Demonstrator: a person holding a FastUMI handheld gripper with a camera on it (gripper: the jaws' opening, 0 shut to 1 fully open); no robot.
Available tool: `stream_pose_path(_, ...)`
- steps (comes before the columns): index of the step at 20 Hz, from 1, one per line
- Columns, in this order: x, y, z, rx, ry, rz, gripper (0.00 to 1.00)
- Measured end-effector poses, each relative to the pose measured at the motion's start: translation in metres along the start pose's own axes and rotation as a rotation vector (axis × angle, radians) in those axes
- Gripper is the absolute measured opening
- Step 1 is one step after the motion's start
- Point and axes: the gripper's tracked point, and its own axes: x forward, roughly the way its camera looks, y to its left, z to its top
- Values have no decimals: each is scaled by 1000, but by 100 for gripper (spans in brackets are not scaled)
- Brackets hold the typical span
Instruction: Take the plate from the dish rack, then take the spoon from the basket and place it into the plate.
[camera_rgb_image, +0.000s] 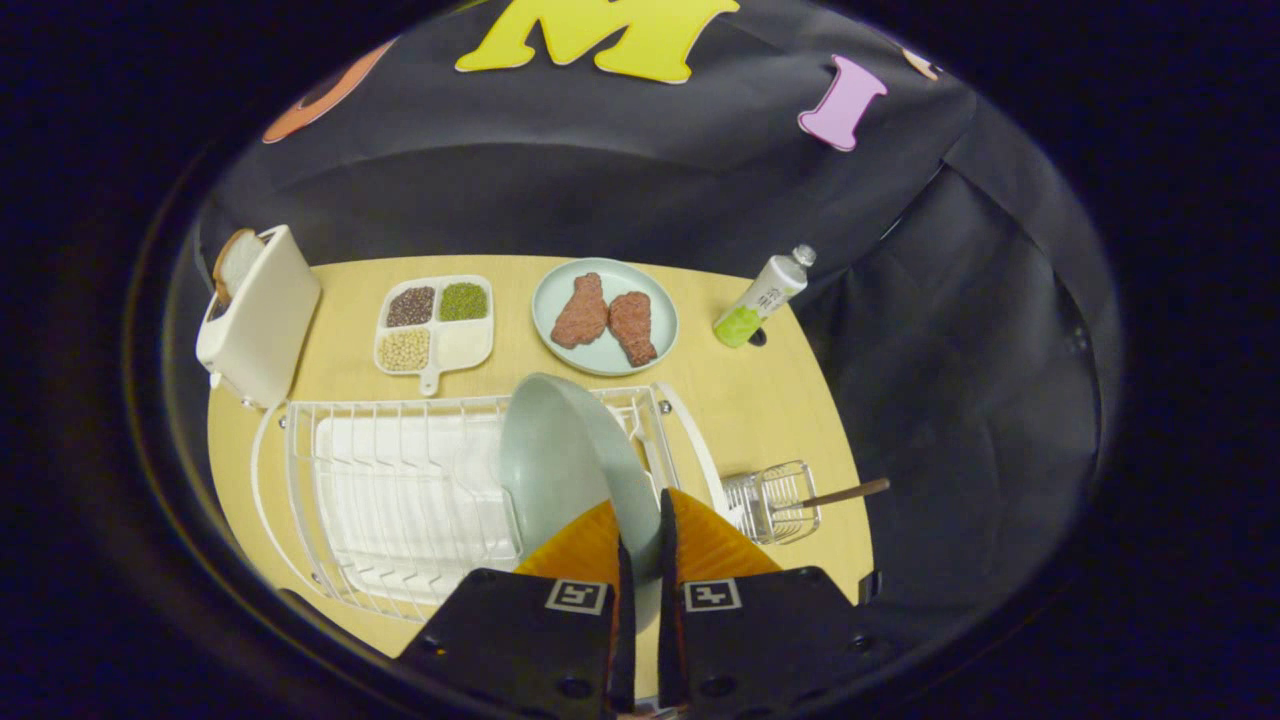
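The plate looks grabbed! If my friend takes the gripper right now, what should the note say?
Gripper: shut on the plate's rim, one finger on each side.
Plate: pale green, standing on edge at the right end of the white dish rack, not yet clearly lifted out.
Spoon: in the small wire basket right of the rack, wooden handle sticking out.
Done: plate gripped.
Left: lift the plate out, set it down on the table, then fetch the spoon and put it in the plate.

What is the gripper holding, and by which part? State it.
The gripper holds the pale green plate by its near rim, jaws closed on the edge, over the dish rack.
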Motion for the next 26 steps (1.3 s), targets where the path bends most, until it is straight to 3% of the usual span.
stream_pose_path(4, -19, -13, 0, 43, -86, -22, 14)
stream_pose_path(9, -57, -39, -34, -6, -136, 114, 14)
stream_pose_path(14, -84, -85, -94, -19, -228, 177, 14)
stream_pose_path(21, -52, -89, -208, -41, -200, 275, 15)
stream_pose_path(26, -12, -53, -269, 34, -48, 437, 15)
